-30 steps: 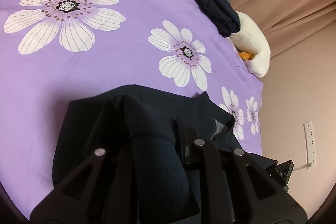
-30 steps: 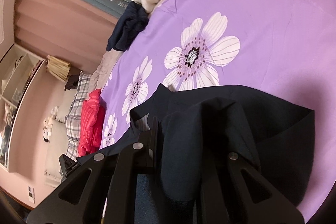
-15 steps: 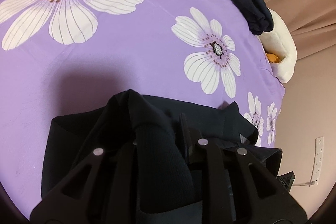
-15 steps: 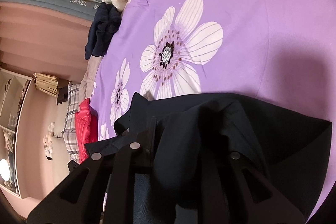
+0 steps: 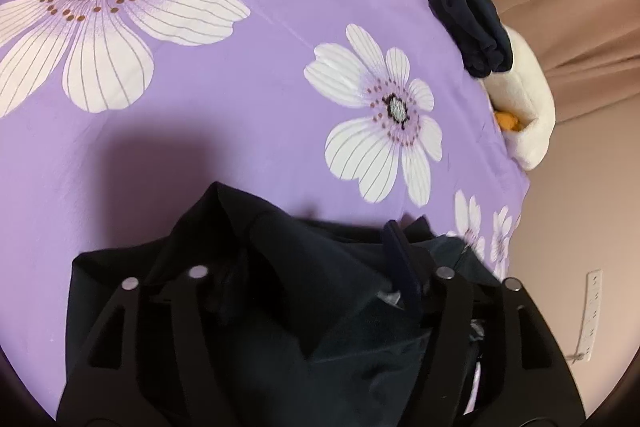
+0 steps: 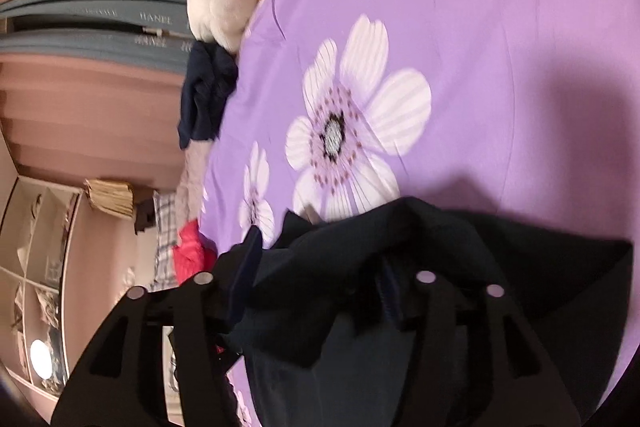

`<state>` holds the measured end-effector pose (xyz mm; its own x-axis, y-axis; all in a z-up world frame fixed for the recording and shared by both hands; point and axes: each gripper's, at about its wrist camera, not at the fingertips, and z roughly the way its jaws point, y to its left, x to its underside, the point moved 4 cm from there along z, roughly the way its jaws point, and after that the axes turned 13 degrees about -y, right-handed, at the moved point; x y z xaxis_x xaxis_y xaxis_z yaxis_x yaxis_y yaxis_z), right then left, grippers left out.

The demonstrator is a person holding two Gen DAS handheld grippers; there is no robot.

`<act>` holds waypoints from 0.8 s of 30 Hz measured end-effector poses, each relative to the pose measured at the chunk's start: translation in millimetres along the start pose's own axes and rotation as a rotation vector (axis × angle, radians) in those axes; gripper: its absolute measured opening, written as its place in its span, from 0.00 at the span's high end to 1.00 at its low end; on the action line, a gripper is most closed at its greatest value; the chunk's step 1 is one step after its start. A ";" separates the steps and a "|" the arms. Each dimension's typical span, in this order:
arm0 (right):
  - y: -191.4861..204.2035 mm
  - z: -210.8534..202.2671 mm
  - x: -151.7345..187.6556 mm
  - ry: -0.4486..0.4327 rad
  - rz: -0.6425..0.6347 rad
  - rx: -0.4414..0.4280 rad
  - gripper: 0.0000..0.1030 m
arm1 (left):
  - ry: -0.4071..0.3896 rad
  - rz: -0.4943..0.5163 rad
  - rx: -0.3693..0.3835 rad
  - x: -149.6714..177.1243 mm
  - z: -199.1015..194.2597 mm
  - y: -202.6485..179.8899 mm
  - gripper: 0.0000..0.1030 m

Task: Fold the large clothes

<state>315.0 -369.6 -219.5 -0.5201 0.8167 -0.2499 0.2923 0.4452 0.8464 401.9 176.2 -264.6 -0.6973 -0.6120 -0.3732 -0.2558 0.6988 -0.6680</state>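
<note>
A large dark navy garment (image 5: 304, 291) lies bunched on the purple flowered bedspread (image 5: 224, 99), at the bottom of both views. My left gripper (image 5: 316, 267) now stands open, its jaws wide apart, with the loose cloth draped between and over them. My right gripper (image 6: 316, 267) is open too, jaws spread, with the garment (image 6: 440, 259) lying slack across them. The fingertips are partly hidden by cloth in both views.
A second dark navy garment (image 5: 460, 7) lies crumpled at the bed's far edge beside a white plush toy (image 5: 528, 107). Red clothing (image 6: 192, 251) and a checked cloth lie at the bed's end. Curtains, shelves and a wall socket surround the bed.
Both grippers were shut on the dark garment and have opened wide. The cloth has slumped down onto the bedspread between the jaws.
</note>
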 end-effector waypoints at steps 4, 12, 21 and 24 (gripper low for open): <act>-1.8 -0.8 -13.6 -0.029 0.006 0.002 0.42 | -0.067 -0.062 0.022 -19.0 -4.8 3.1 0.23; 20.5 1.1 -24.7 -0.127 -0.315 0.150 0.42 | -0.152 0.025 -0.049 -45.1 -23.9 5.2 0.21; 136.6 67.2 153.2 0.256 -1.270 -0.086 0.42 | -0.004 0.494 0.046 48.7 -37.2 -48.0 0.18; 150.2 99.5 189.3 0.314 -1.413 -0.075 0.42 | 0.040 0.580 0.062 78.7 -34.4 -52.9 0.16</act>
<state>340.3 -111.6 -186.6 -0.4868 -0.3968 -0.7782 -0.6409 0.7676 0.0095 337.6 103.9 -236.5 -0.7365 -0.1203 -0.6657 0.2146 0.8916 -0.3986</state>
